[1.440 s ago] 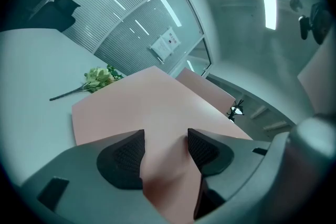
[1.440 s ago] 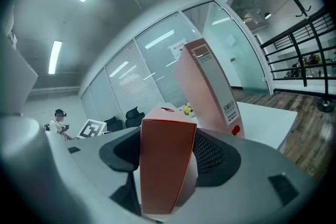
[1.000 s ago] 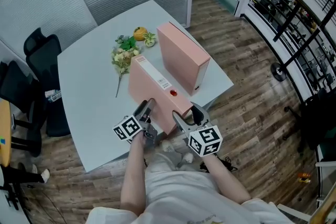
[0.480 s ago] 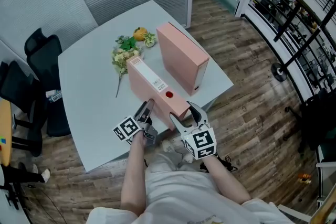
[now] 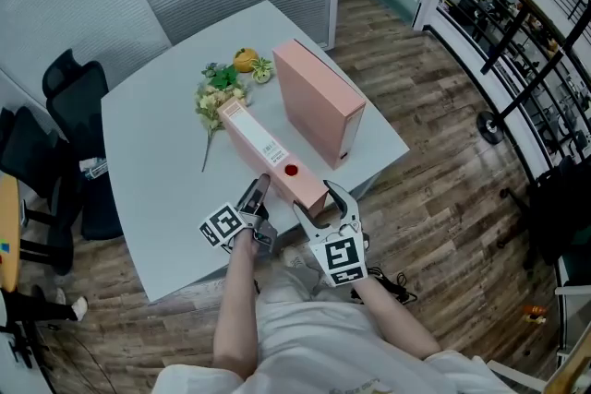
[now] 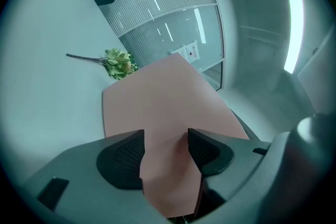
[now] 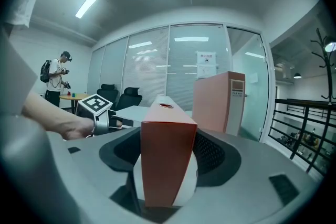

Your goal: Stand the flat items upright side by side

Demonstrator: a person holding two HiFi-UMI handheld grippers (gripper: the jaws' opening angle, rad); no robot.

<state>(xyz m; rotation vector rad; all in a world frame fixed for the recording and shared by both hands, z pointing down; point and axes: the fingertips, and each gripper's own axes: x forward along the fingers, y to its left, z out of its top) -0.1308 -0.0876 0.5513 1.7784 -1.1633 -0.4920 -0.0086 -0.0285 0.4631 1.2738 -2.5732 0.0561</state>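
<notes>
Left gripper (image 5: pixel 259 191) and right gripper (image 5: pixel 323 201): my jaws on both are clamped on the near end of the box (image 5: pixel 263 143). Box sits spine up at the table (image 5: pixel 148 161) edge. Second box (image 5: pixel 319 97) stands upright beside it, apart.

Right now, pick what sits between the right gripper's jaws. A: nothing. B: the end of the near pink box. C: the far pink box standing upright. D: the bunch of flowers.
B: the right gripper has its pads on both sides of the near pink box, while the far pink box stands apart behind it.
</notes>
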